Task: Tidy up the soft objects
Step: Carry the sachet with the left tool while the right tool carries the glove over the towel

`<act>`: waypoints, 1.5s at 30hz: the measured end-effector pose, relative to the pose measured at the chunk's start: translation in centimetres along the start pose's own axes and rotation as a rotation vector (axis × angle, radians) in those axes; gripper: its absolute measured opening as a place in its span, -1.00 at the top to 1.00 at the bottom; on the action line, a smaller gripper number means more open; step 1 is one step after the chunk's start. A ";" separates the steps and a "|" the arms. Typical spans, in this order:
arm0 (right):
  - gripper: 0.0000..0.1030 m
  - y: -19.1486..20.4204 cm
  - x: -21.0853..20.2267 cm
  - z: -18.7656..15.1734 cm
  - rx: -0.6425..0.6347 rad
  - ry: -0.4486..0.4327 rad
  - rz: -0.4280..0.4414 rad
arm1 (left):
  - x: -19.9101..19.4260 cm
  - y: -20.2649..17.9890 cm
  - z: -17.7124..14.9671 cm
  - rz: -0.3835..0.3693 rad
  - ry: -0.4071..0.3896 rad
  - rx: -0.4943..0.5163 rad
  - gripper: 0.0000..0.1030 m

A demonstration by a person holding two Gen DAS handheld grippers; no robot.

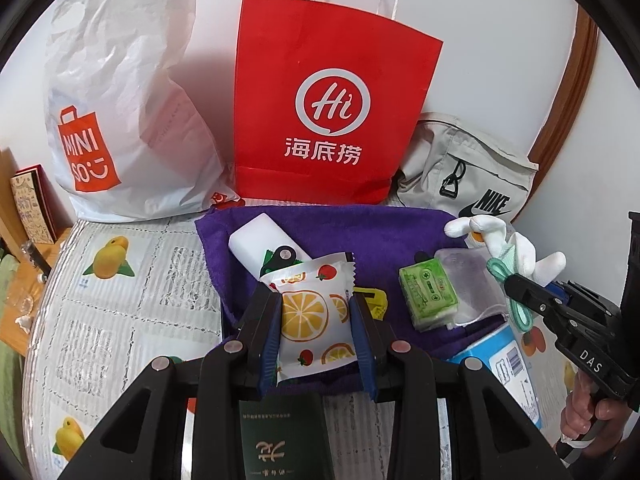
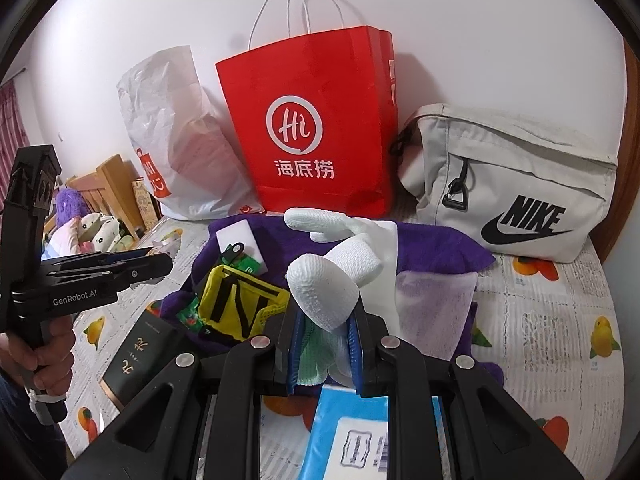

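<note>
My left gripper [image 1: 316,306] is shut on a white tissue packet printed with lemons and strawberries [image 1: 310,316], held above a purple towel [image 1: 320,224]. My right gripper [image 2: 324,328] is shut on a white glove with a green cuff [image 2: 324,296]; the glove [image 1: 516,248] also shows at the right of the left wrist view. On the towel lie a white sponge block [image 1: 260,244], a green cassette-print packet [image 1: 428,296], a clear pouch [image 1: 468,276] and a yellow item [image 2: 240,300].
A red paper bag [image 1: 332,104], a white Miniso plastic bag [image 1: 120,120] and a grey Nike bag [image 2: 516,184] stand against the wall. A dark green booklet [image 1: 280,440], a black box [image 2: 140,352] and a blue packet [image 2: 352,436] lie near the front of the fruit-print cloth [image 1: 120,300].
</note>
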State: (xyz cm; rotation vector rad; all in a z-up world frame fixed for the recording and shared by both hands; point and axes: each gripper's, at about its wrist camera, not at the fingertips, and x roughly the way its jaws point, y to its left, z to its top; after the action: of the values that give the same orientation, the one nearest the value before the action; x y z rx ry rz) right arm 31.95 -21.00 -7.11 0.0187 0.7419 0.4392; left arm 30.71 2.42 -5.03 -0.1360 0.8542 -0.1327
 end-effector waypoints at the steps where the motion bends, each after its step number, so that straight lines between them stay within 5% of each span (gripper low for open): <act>1: 0.61 -0.1 0.2 0.2 -0.003 0.001 -0.001 | 0.2 0.0 0.1 0.000 0.001 0.001 0.38; 45: 0.39 -2.1 9.8 0.5 0.008 0.196 0.000 | 10.3 0.4 2.9 0.022 0.135 -0.003 0.28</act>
State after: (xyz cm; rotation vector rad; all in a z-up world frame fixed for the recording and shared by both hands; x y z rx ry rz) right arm 39.41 -19.01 -13.46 -0.0174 0.9366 0.4424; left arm 39.61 1.26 -10.83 -0.1210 0.9902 -0.1207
